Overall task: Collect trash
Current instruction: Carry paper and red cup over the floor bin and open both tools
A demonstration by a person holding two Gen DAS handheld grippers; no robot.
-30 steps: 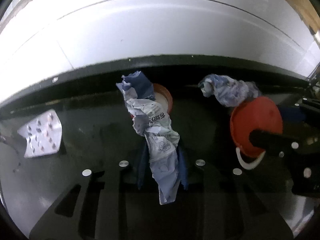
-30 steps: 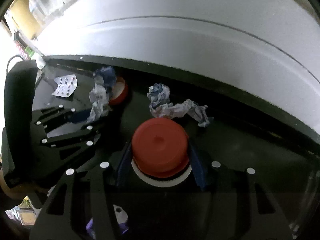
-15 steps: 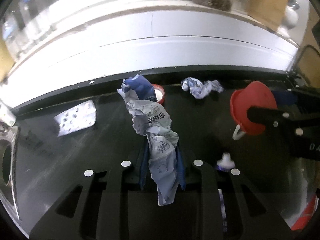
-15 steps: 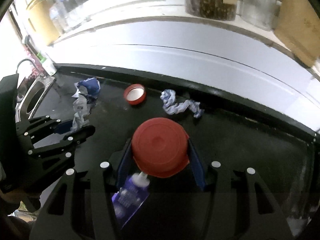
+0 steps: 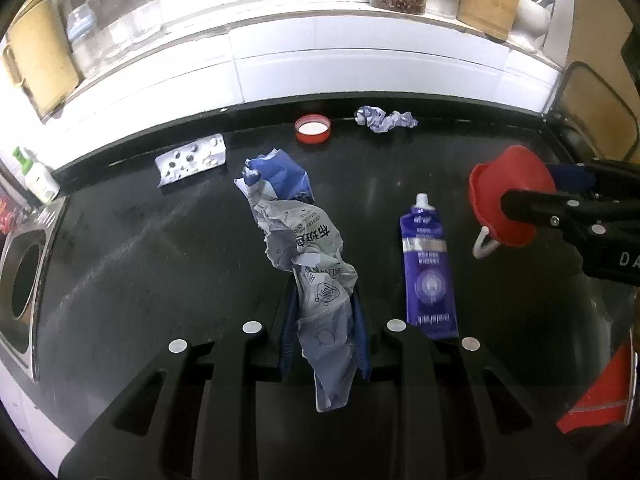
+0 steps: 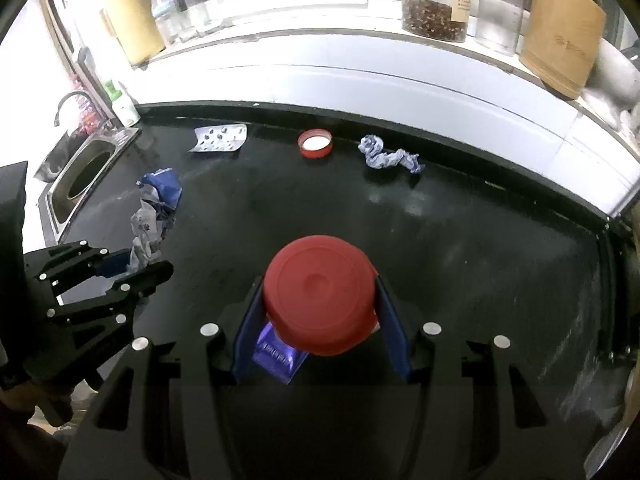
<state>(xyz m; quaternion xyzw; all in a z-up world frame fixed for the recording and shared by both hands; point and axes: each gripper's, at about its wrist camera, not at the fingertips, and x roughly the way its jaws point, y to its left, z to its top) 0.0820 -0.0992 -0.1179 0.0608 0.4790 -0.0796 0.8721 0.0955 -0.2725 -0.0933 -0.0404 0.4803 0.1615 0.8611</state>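
Left gripper (image 5: 323,312): jaws clamped on a crumpled blue-and-grey wrapper (image 5: 304,248), which sticks out ahead of the blue pads and hangs above the black countertop (image 5: 120,248).
Right gripper (image 6: 320,312): jaws clamped on the sides of a red cap (image 6: 320,300), flat top facing the camera; in the left wrist view the same cap shows a white ring dangling from its lower rim.
Toothpaste tube (image 5: 428,272): purple, white nozzle, lying flat on the countertop between the two grippers, nozzle toward the wall; in the right wrist view only its crimped end shows below the held cap.
Small red lid (image 5: 313,129): on the countertop near the back edge, open side up, white inside.
Twisted wrapper (image 5: 385,118): blue-white, lying just to the right of the small red lid, near the back edge.
Blister pack (image 5: 191,159): silver, flat on the countertop, left of the small red lid.
Sink (image 6: 80,176): steel, at the left end of the countertop, with a tap behind it.
Ledge (image 6: 360,36): above the white tiles, holding jars, clear bottles and a wooden holder.
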